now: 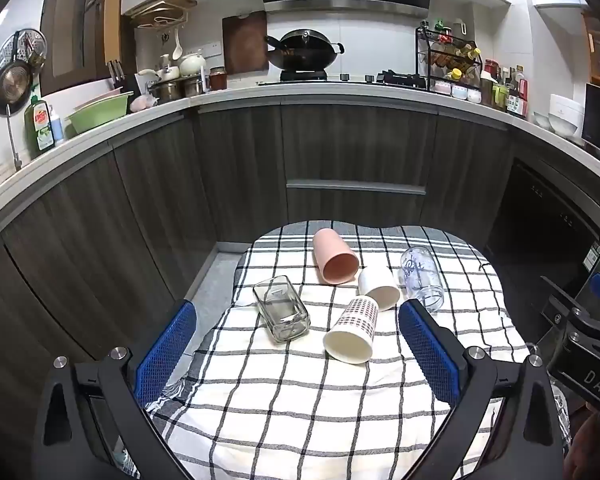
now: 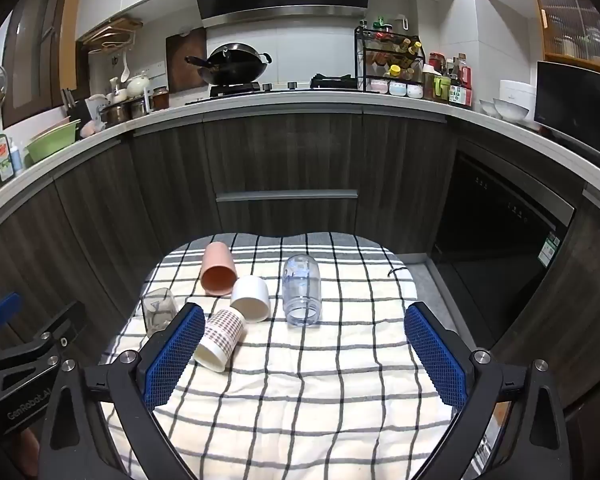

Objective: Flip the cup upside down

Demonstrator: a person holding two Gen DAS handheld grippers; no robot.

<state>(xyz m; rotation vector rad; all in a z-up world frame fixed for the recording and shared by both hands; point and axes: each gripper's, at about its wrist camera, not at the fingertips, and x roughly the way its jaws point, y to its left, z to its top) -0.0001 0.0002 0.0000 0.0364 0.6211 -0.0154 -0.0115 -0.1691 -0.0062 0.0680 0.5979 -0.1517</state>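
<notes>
Several cups lie on their sides on a checked cloth (image 1: 284,400) (image 2: 320,380): a pink cup (image 1: 334,257) (image 2: 218,269), a plain white cup (image 1: 378,286) (image 2: 251,293), a dotted white cup (image 1: 353,330) (image 2: 220,338), a square clear glass (image 1: 281,307) (image 2: 159,310) and a clear printed glass (image 1: 421,273) (image 2: 302,290). My left gripper (image 1: 298,312) is open and empty, just short of the glass and the dotted cup. My right gripper (image 2: 304,314) is open and empty, near the printed glass.
The cloth covers a small round table in front of dark kitchen cabinets (image 1: 356,152). The counter above holds a wok (image 1: 304,54), a spice rack (image 1: 448,60) and a green basin (image 1: 100,112). The other gripper's body shows at each view's edge (image 1: 584,344) (image 2: 24,360).
</notes>
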